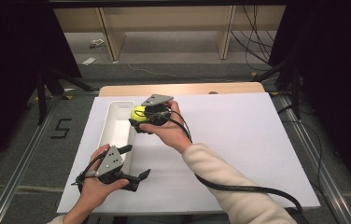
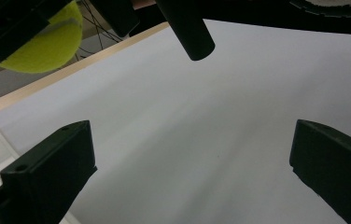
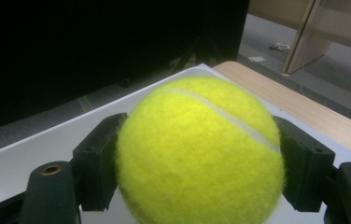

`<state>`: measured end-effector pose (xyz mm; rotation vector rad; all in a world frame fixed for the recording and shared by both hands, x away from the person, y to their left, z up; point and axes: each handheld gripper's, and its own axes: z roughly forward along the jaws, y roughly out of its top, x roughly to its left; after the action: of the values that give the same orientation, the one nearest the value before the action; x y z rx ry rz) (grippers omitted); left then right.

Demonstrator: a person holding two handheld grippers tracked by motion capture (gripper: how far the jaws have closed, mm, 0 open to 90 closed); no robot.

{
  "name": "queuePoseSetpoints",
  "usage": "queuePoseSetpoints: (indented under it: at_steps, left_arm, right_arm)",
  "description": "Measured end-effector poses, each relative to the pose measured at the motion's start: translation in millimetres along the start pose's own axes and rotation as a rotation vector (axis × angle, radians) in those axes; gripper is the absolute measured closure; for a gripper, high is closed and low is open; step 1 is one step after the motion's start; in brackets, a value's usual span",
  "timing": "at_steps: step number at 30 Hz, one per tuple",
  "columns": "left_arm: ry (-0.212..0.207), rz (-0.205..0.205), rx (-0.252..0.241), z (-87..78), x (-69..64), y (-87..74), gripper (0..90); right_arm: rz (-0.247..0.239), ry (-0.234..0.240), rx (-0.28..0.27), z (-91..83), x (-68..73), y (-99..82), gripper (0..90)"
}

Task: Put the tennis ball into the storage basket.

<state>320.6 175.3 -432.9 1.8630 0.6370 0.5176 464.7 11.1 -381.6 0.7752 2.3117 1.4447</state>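
Fingers (image 3: 299, 163) clamp tennis ball (image 3: 200, 154), no logo legible

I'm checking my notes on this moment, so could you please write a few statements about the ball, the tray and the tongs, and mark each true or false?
1. The right tongs grip a yellow tennis ball. True.
2. The left tongs hold the ball. False: their jaws stand apart over the white board with nothing between them.
3. The ball lies on the floor of the white tray. False: it is held beside the tray's right rim.
4. The white board covers most of the wooden table. True.
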Motion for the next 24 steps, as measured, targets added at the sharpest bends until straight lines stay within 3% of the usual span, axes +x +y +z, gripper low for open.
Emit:
queuePoseSetpoints:
  at_steps: [24]
  left_arm:
    - [-0.003,-0.002,-0.002,0.0,-0.3,0.2,0.0]
  right_arm:
    - [-0.007,0.017,0.005,10.4,6.0,9.2,26.9]
